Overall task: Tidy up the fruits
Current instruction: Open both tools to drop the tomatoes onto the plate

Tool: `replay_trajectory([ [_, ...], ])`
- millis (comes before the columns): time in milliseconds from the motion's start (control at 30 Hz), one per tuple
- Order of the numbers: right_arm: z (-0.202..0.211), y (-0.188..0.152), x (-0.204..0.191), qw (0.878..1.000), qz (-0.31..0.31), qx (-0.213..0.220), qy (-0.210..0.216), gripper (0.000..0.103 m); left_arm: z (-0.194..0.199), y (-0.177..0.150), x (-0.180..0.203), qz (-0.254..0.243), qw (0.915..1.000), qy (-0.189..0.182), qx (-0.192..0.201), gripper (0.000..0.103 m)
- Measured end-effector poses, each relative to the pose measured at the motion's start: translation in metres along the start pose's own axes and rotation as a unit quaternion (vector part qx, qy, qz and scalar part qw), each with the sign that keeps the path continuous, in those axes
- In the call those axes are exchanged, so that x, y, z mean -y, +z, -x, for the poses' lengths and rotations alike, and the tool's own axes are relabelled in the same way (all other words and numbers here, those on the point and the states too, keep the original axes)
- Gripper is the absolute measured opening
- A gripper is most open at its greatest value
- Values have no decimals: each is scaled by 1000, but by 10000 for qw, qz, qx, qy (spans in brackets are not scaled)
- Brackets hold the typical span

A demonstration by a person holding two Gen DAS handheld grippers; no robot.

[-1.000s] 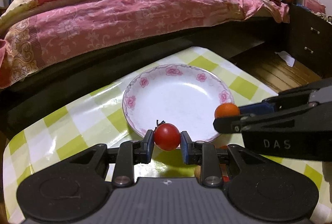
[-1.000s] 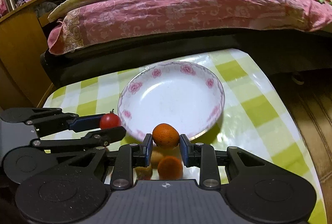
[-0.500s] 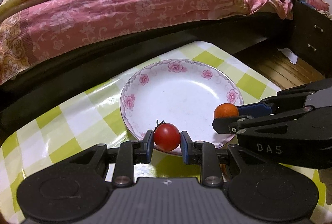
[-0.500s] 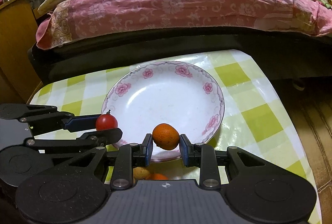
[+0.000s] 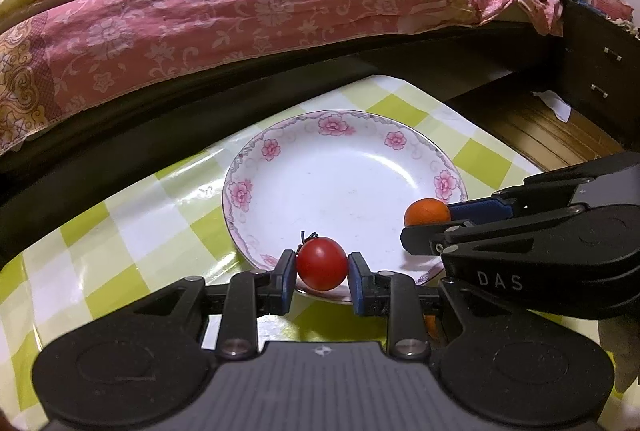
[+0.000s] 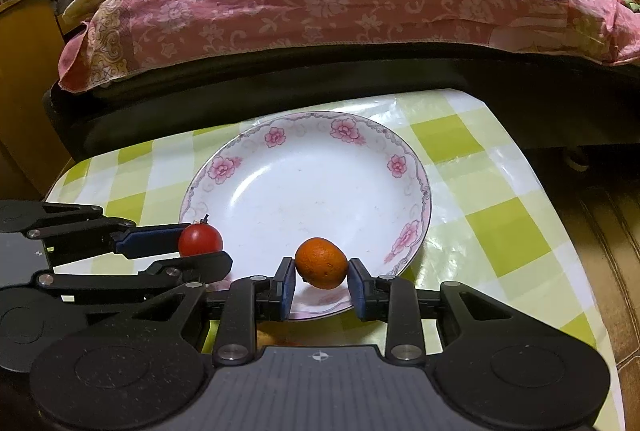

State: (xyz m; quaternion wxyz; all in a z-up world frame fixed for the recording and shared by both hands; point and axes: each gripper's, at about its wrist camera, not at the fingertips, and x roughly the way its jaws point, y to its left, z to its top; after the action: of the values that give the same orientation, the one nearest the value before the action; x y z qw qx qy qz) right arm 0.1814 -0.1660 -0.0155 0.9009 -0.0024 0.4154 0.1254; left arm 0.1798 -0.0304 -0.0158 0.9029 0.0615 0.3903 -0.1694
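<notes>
My left gripper (image 5: 321, 265) is shut on a red cherry tomato (image 5: 321, 263) and holds it over the near rim of a white plate with pink flowers (image 5: 320, 135). My right gripper (image 6: 321, 273) is shut on a small orange mandarin (image 6: 321, 263) over the same near rim of the plate (image 6: 304, 127). Each gripper shows in the other view: the right one with the mandarin (image 5: 426, 213) at the right, the left one with the tomato (image 6: 200, 240) at the left. The plate is empty.
The plate sits on a small table with a green-and-white checked cloth (image 5: 120, 243). A bed with a pink quilt (image 5: 240, 11) stands close behind it. A dark dresser (image 5: 600, 71) and wood floor lie to the right. An orange fruit (image 5: 430, 325) peeks under the grippers.
Both grippers have moved forward with their fruits, from in front of the plate to over its near rim. The loose fruits on the cloth have slid under the grippers.
</notes>
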Motion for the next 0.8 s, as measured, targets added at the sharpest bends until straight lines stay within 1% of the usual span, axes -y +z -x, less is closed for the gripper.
replay_trajectory([
  [567,6,2,2,9999,-34,97,-43,33,8,0,-2,38,9999,71,69,39],
  [800,15,4,-3,9994,164,257,-177,36,16,0,-2,-2,9999,60,145,41],
])
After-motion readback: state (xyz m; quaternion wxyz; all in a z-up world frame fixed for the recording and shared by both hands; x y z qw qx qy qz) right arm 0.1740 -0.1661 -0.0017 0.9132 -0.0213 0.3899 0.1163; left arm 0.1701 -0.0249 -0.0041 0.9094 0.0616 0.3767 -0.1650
